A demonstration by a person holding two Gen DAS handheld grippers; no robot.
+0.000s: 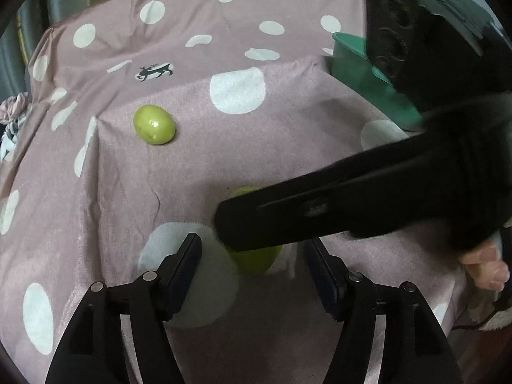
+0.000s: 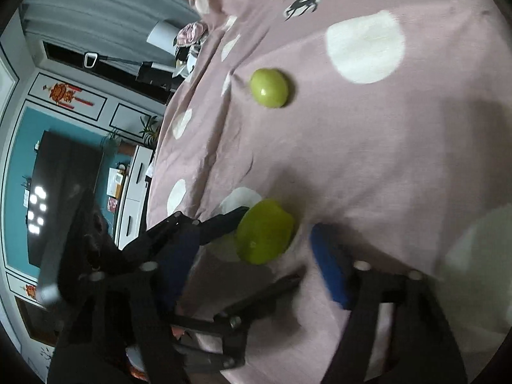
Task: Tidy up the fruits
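Two green round fruits lie on a pink polka-dot cloth. The near fruit (image 1: 256,260) sits between the open jaws of my left gripper (image 1: 254,256), partly hidden by the right gripper's black finger (image 1: 320,211) crossing above it. In the right wrist view the same near fruit (image 2: 265,231) lies between the open fingers of my right gripper (image 2: 252,256), with the left gripper's fingers (image 2: 220,220) beside it. The far fruit (image 1: 154,124) rests alone on the cloth; it also shows in the right wrist view (image 2: 268,88). Neither gripper holds anything.
A teal container (image 1: 368,73) stands at the back right of the cloth, half hidden by the right gripper's body. The pink cloth (image 1: 224,48) drapes off the edge on the left. A room with cabinets and a dark screen (image 2: 64,192) lies beyond.
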